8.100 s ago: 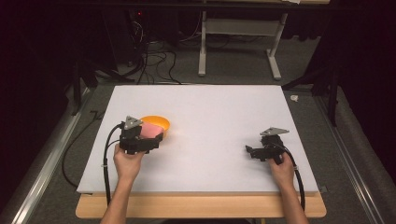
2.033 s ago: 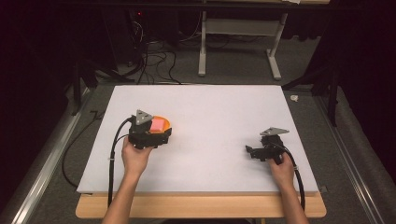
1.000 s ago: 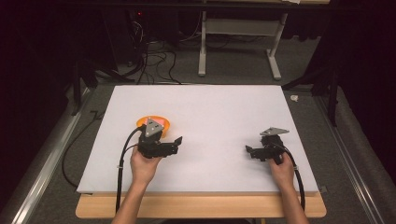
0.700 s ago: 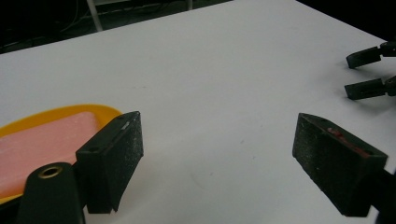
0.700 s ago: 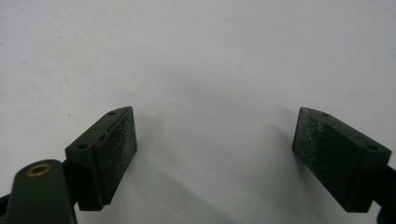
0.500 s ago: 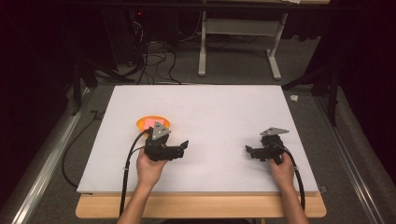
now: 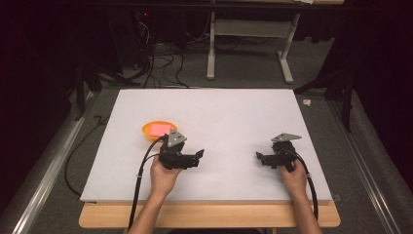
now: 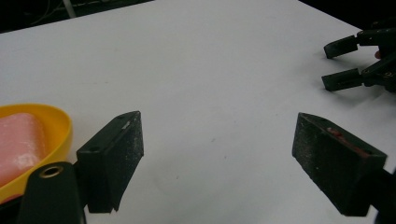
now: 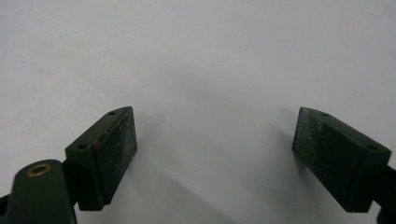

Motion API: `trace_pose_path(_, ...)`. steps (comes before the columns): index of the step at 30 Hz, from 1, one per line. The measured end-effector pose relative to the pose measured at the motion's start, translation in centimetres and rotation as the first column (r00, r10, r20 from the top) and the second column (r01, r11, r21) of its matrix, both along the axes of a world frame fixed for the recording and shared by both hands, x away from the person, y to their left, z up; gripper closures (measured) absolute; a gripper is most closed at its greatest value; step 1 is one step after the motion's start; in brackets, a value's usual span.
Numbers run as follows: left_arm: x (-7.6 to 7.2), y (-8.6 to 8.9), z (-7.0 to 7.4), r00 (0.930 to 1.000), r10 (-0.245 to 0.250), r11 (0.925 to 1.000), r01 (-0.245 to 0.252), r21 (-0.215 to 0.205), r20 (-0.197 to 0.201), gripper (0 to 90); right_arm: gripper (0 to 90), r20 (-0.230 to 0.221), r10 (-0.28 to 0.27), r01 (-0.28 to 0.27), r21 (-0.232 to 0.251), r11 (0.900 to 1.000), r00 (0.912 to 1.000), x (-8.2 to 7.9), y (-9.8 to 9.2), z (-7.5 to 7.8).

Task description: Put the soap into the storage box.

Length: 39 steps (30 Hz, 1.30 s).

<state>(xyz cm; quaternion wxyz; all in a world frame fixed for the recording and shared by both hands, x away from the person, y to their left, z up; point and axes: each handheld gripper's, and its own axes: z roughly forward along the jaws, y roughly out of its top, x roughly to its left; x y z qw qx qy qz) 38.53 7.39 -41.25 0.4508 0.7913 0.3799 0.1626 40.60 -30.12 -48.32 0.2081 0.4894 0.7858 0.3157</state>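
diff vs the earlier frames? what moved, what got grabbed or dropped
The left gripper let go of the pink block, which now lies in the orange bowl. It pulled back toward the person and turned to the right, jaws open and empty. The bowl shifted a little. The right gripper stayed put, open, over the white board.

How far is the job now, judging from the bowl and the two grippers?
Done, it seems: the pink block lies in the orange bowl on the white board. In hand: nothing. The left gripper is open and empty beside the bowl, and the right gripper rests open and empty over bare board. Left: no other loose thing is on the board, so probably nothing remains.
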Motion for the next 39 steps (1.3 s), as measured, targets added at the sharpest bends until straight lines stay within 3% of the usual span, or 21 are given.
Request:
trace_pose_path(11,0.5,-1.1,-1.2,0.9987,-0.034,0.9992,0.035,0.020,-0.038,17.7,14.5,0.000,0.000,0.000,0.000,1.000,1.0000,0.0,0.0,0.0)
trace_pose_path(25,1.0,-2.3,-2.5,0.9964,-0.063,0.9969,0.066,0.043,-0.057,17.8,14.5,0.000,-0.001,0.001,0.000,1.000,1.0000,0.0,0.0,0.0)
trace_pose_path(39,1.5,-2.9,-3.9,0.9937,-0.062,0.9958,0.068,0.062,-0.094,18.1,14.5,0.000,-0.001,0.001,0.000,1.000,1.0000,0.0,0.0,0.0)
